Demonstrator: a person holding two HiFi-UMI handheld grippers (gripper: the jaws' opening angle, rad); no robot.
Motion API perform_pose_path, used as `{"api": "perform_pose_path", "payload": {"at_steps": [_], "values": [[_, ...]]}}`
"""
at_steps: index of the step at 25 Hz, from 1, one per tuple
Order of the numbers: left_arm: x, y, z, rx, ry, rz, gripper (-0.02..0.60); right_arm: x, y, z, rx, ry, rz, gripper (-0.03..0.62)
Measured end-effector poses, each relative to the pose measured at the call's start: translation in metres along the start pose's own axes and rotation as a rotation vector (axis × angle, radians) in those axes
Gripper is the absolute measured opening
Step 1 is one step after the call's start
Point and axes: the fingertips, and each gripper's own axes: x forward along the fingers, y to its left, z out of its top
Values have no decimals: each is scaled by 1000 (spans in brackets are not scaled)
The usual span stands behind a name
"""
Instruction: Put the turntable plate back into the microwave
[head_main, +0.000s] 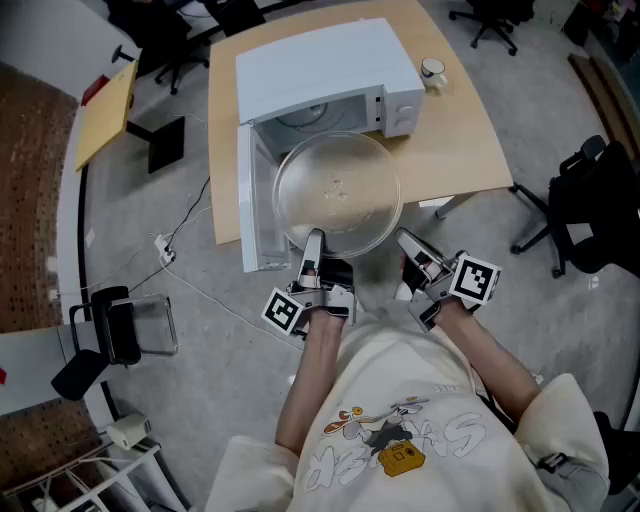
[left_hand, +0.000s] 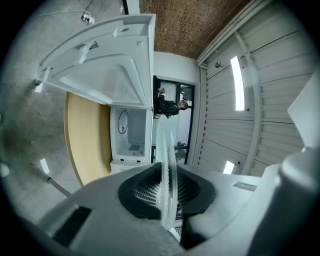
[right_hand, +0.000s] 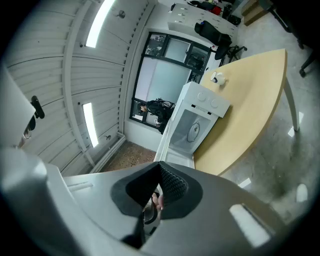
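Observation:
The clear glass turntable plate (head_main: 337, 192) hangs level in front of the white microwave (head_main: 320, 70), whose door (head_main: 258, 205) swings open to the left. My left gripper (head_main: 313, 245) is shut on the plate's near rim. In the left gripper view the plate (left_hand: 166, 165) stands edge-on between the pads of my left gripper (left_hand: 167, 192), with the open microwave cavity (left_hand: 127, 135) beyond. My right gripper (head_main: 408, 243) stays to the right of the plate, apart from it. Its jaws (right_hand: 159, 187) are shut with nothing in them.
The microwave stands on a wooden table (head_main: 470, 140) with a white mug (head_main: 433, 71) to its right. A black office chair (head_main: 595, 205) is at the right, another chair (head_main: 110, 330) at the left. A cable (head_main: 190, 285) runs over the grey floor.

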Motion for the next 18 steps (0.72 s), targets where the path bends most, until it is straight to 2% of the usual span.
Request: {"api": "perform_pose_path", "payload": {"at_steps": [10,14,15,16,18], "values": [[4,0,-3,3,19,2,35,0,-5,2,-3,-6,-12,6],[4,2,-2,4,28,7,35,-2,-6,5,47,-42,18,8],[3,2,-1,4,30,10,35,-2,-5,4,57,-43,34,54],[3,3,-1,4,31,11,35,0,-6,4,58,-41,39,174],[5,4,2,3,37,13,36,6,-14,4,42,-41,3,280]]}}
